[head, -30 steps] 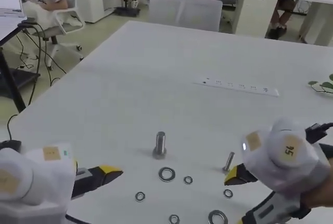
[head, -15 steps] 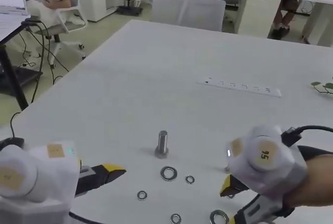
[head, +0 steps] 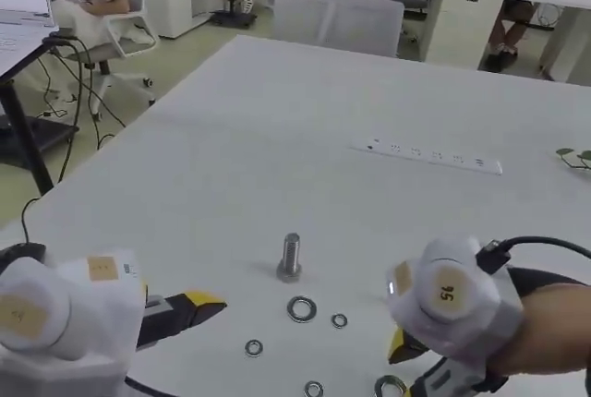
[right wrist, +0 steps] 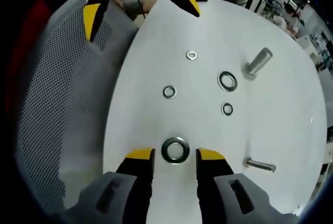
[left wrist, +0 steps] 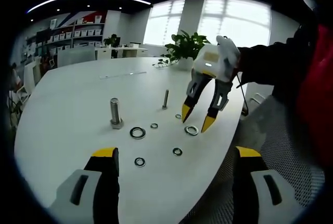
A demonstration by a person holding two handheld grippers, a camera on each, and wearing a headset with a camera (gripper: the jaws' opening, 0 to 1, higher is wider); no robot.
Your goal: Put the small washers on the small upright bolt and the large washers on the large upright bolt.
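The large bolt (head: pixel 290 258) (left wrist: pixel 114 112) (right wrist: pixel 257 62) stands upright mid-table. The thin small bolt (left wrist: pixel 165 99) (right wrist: pixel 259 165) stands to its right. One large washer (head: pixel 301 308) (left wrist: pixel 137 132) (right wrist: pixel 227 81) lies flat before the large bolt. A second large washer (right wrist: pixel 175 150) (left wrist: pixel 191 129) (head: pixel 388 386) lies near the front edge, between the open jaws of my right gripper (right wrist: pixel 175 154) (head: pixel 411 365) (left wrist: pixel 196 119), untouched. Small washers (head: pixel 339 320) (head: pixel 253 348) (right wrist: pixel 169 91) are scattered around. My left gripper (left wrist: pixel 176 153) (head: pixel 189 309) hovers open and holds nothing at the front left.
A white power strip (head: pixel 425 155) lies across the table further back. A potted plant (left wrist: pixel 184 49) stands at the table's right end. Office chairs (head: pixel 337 18) and seated people are beyond the far edge. The table's front edge (right wrist: pixel 112 125) runs close to the washers.
My right gripper has dropped and moved left toward the front-edge large washer, and now covers the small bolt in the head view. The left gripper has hardly moved.
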